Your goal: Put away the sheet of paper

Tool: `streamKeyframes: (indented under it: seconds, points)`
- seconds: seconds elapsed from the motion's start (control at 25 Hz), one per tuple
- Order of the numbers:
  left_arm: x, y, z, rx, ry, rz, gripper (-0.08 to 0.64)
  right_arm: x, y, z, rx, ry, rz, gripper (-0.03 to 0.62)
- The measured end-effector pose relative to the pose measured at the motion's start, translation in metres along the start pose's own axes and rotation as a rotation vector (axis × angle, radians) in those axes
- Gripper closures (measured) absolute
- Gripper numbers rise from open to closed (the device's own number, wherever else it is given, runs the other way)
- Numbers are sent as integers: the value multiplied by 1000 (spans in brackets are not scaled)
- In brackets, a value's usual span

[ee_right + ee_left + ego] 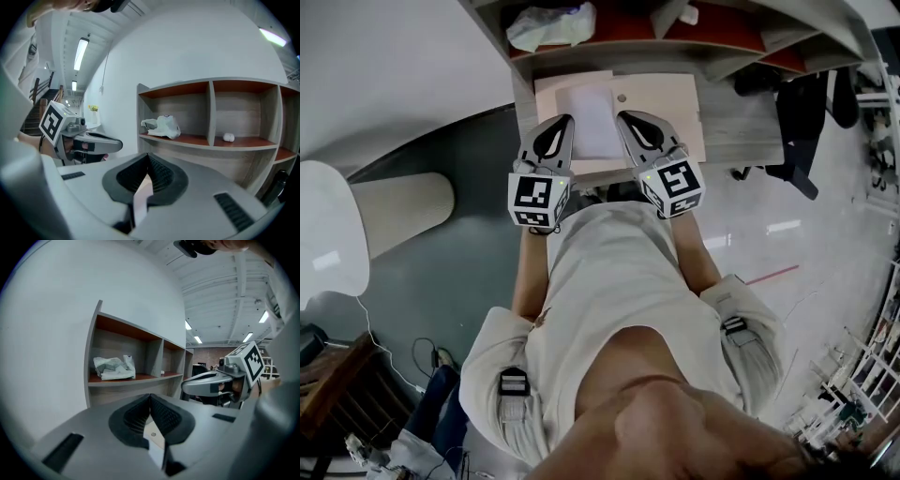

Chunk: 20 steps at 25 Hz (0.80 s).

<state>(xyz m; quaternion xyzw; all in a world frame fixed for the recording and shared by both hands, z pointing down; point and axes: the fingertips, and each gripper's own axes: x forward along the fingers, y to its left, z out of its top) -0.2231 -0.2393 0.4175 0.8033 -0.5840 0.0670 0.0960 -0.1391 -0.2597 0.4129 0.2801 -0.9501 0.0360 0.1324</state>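
Reading the thin white sheet of paper point(591, 120) as near weightless and floppy: no stiffness of its own, so it should sag or fold wherever it isn't supported. It creases easily, and a smooth edge can slide out of a loose pinch. Best hold, I'd say, is the one on it now: one pinch on each long edge, opposite each other, keeping it stretched flat. Left gripper point(568, 120) has its jaws together on the sheet's left edge; the left gripper view shows a pale strip of paper running back between the ribbed black pads point(166, 416). Right gripper point(624, 116) is likewise clamped on the right edge, paper strip visible between its pads in the right gripper view. Sheet spans the gap between the two tips, roughly flat, over the beige rectangular board point(666, 108) on the grey wood-grain desk point(741, 131); can't tell whether it touches the board. Open shelf unit with red-brown shelves point(211, 140) stands straight ahead of both grippers, crumpled white plastic bag point(161, 126) in its left bay. Risk: uneven hand motion buckles or tears the sheet.
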Motion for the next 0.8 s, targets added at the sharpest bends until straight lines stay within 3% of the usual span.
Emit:
streamKeyframes:
  seconds: [0.8]
  points:
    - [9,-2,5,1,-12,-28,538,2,1,-1,-9,16,-13,571]
